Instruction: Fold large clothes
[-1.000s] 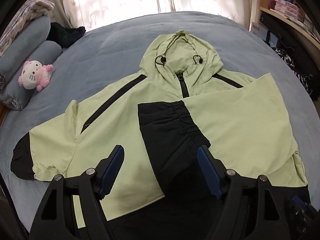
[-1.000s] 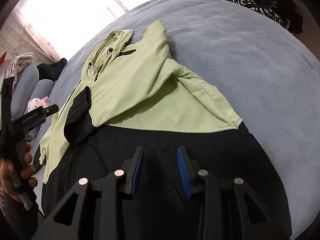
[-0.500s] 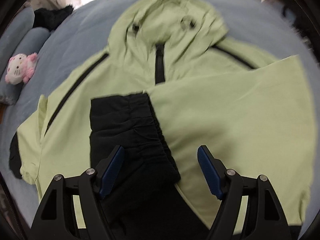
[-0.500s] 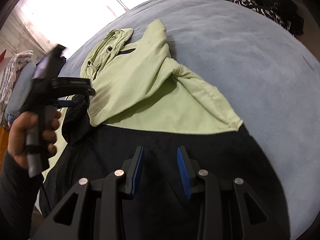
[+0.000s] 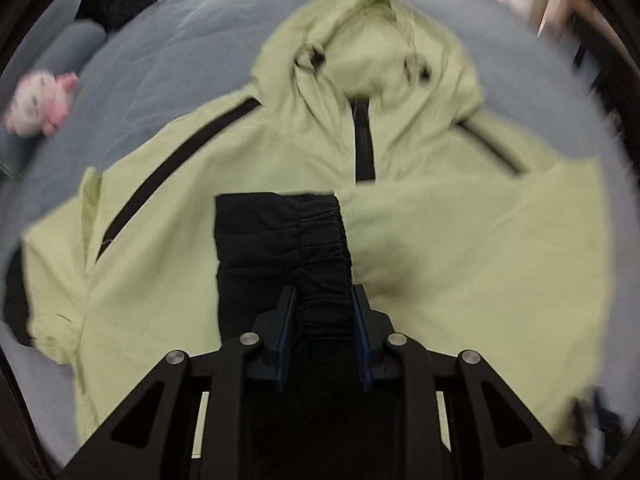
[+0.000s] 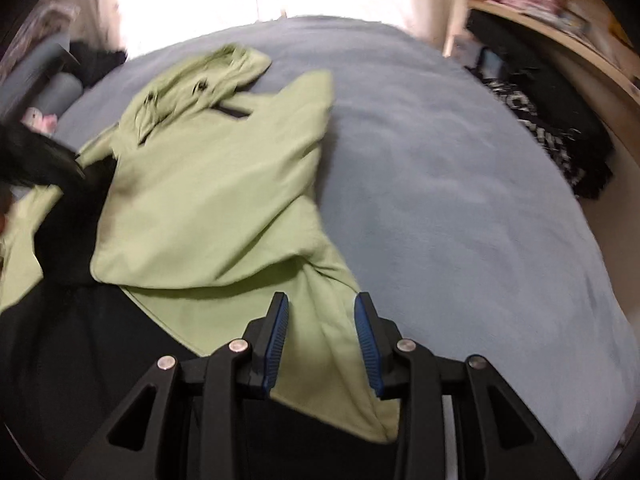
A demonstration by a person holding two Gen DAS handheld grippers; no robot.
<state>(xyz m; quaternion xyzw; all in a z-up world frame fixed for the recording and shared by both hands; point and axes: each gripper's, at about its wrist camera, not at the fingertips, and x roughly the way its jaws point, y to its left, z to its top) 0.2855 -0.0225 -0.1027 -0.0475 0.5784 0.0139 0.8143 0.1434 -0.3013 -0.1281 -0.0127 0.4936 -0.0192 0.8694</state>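
Pale-green hooded jacket with black cuffs and zip [image 5: 460, 248] lies flat on the grey-blue bed cover [image 6: 460, 200], hood toward the window, hem toward us, one sleeve folded across the chest. From the left wrist we see our left gripper [image 5: 323, 312] closed on that sleeve's gathered black cuff [image 5: 280, 248]; a pink-and-white plush toy [image 5: 38, 102] sits blurred at far left. Only the right wrist shows our right gripper [image 6: 320, 332], its jaws parted over green fabric, holding nothing, beside a wooden shelf [image 6: 560, 28] whose contents are too blurred to name.
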